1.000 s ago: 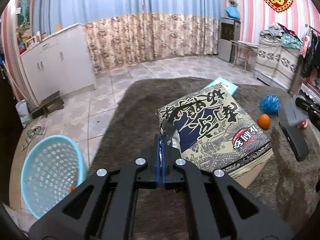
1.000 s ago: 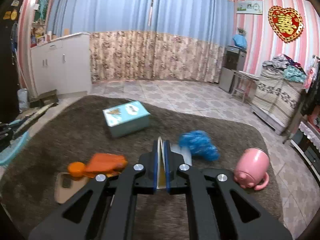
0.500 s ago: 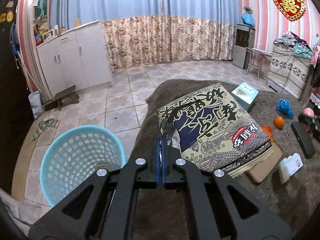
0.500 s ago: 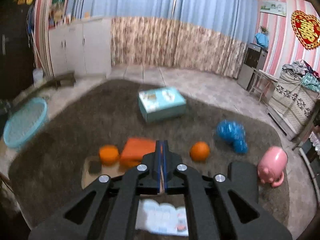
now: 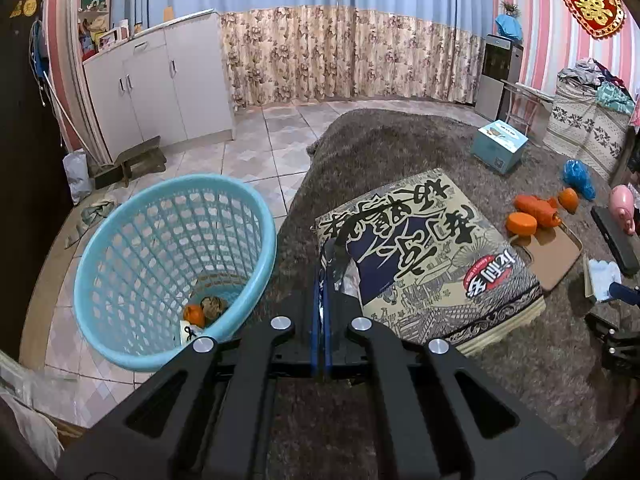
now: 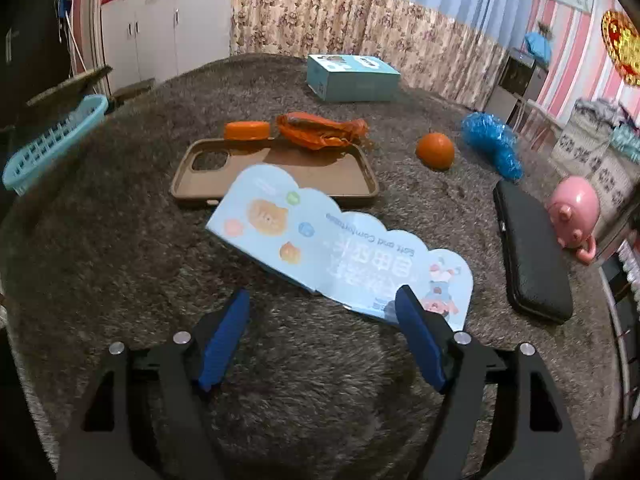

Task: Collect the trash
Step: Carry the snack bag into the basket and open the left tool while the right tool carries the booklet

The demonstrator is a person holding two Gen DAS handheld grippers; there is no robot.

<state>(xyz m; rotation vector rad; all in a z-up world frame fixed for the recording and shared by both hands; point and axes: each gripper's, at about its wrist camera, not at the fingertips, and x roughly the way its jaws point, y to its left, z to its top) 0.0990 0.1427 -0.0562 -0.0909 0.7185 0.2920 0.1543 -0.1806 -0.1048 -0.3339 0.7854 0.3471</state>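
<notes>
Dim, bluish-violet indoor light falls evenly with only soft shadows, both fisheye views bend strongly and blacken at the corners, and the right view's upper right looks slightly soft.

Basket (image 5: 172,268) on floor left of carpet (image 5: 380,148); phone case (image 6: 276,172) behind booklet (image 6: 340,248); box (image 6: 352,78) farthest.

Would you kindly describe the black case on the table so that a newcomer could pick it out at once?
Start from the brown shaggy cloth covering the table and look to its right side, near the pink pig-shaped mug. The black case lies flat just left of the mug. It is the only long, dark, plain thing there; its neighbours are orange, blue or pink.
</notes>
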